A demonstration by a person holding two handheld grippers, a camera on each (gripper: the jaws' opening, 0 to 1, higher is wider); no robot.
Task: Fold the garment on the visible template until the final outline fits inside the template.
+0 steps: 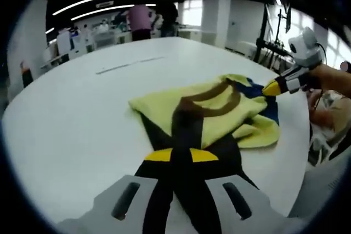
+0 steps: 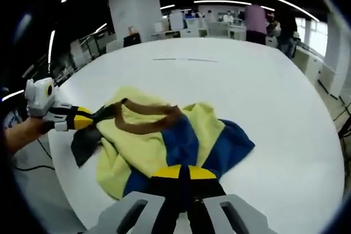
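Note:
A crumpled garment (image 1: 214,108), yellow with brown bands and blue and black panels, lies on the white table (image 1: 82,119). My left gripper (image 1: 181,155) is shut on its black part, which runs between the yellow-tipped jaws. The right gripper (image 1: 272,87) comes in from the right, pinching the blue edge. In the right gripper view the garment (image 2: 148,141) lies bunched in the middle. My right gripper (image 2: 184,172) is shut on the blue and black cloth. The left gripper (image 2: 83,119) holds the black corner at the left.
A thin grey line (image 1: 129,65) marks the table beyond the garment, also seen as a line (image 2: 186,58) in the right gripper view. People (image 1: 143,20) and benches stand past the far edge. A tripod rig (image 1: 269,31) stands off the right side.

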